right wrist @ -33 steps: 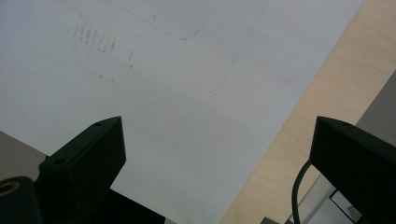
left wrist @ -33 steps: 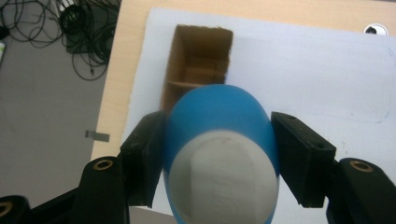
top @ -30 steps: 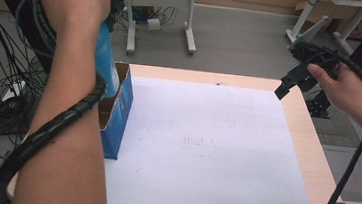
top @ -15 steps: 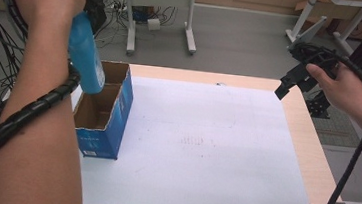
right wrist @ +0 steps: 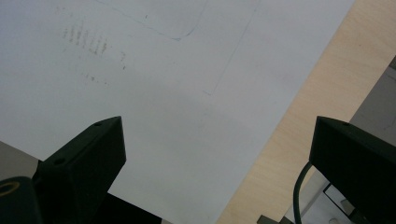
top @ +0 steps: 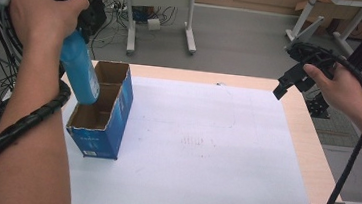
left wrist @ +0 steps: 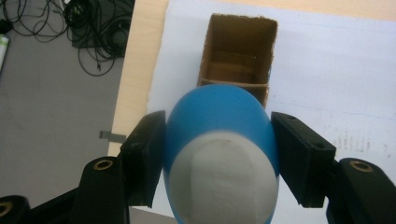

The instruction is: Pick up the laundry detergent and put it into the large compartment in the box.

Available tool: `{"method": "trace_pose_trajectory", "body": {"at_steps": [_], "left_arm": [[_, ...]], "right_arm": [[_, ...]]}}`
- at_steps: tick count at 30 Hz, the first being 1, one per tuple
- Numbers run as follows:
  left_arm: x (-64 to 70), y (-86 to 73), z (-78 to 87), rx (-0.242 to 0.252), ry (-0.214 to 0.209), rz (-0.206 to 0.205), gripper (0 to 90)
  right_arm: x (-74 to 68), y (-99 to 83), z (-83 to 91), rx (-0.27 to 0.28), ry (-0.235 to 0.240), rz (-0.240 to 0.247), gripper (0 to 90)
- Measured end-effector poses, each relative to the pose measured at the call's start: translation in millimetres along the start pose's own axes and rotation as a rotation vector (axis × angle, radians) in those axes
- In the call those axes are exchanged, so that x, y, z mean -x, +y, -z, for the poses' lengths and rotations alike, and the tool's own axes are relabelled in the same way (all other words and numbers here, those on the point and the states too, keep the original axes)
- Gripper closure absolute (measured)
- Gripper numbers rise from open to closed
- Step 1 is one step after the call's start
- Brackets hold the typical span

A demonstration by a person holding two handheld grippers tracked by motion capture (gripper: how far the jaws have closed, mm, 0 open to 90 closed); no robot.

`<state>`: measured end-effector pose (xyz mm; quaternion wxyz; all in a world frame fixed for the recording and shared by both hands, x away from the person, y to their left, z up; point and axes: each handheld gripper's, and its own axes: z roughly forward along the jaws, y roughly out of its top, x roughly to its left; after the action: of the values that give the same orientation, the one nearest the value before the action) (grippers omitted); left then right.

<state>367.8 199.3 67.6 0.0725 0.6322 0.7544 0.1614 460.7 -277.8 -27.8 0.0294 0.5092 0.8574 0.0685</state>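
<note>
Blue bottle [top: 79,73] clamped in left hand-held gripper [left wrist: 219,154], over open box [top: 103,110]; right hand-held gripper [right wrist: 215,154] wide, empty.

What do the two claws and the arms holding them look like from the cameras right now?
Both claws are black. The left claw has two blocky black jaws with brass-coloured screw holes at their bases. The right claw is angular, with wide flat black jaws. A ribbed black cable coils around the left forearm; a smooth black cable trails from the right claw. Both forearms are bare, no sleeves or gloves visible.

obstacle: box [top: 101,117] at table's left | free: white sheet [top: 205,144]; right side
</note>
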Motion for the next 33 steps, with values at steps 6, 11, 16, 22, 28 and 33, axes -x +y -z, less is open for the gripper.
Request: {"method": "trace_pose_trajectory", "body": {"at_steps": [6,11,16,22,28,33], "left_arm": [[-1.5,-1.4,-22.4,-0.022,0.001,-0.007,38.5],[-3.1,-2.2,-35.8,-0.032,-0.008,-0.005,38.6],[0.0,-1.4,-54.2,-0.052,-0.012,-0.014,38.6],[2.0,-2.7,-70.7,-0.068,-0.014,-0.023,38.6],[4.1,-3.4,-86.3,-0.087,-0.014,-0.032,38.6],[4.1,-5.0,-95.7,-0.096,-0.018,-0.036,38.6]], "right_arm": [[-4.3,1.5,-0.6,-0.004,-0.002,0.006,3.8],[-7.6,2.5,-1.9,-0.006,-0.004,0.018,3.7],[-9.7,3.6,-4.6,-0.010,-0.001,0.020,3.8],[-10.6,4.8,-8.4,-0.014,-0.004,0.024,3.7],[-12.5,4.8,-9.5,-0.011,-0.002,0.028,3.7],[-14.1,4.9,-10.7,-0.014,-0.003,0.031,3.8]]}}
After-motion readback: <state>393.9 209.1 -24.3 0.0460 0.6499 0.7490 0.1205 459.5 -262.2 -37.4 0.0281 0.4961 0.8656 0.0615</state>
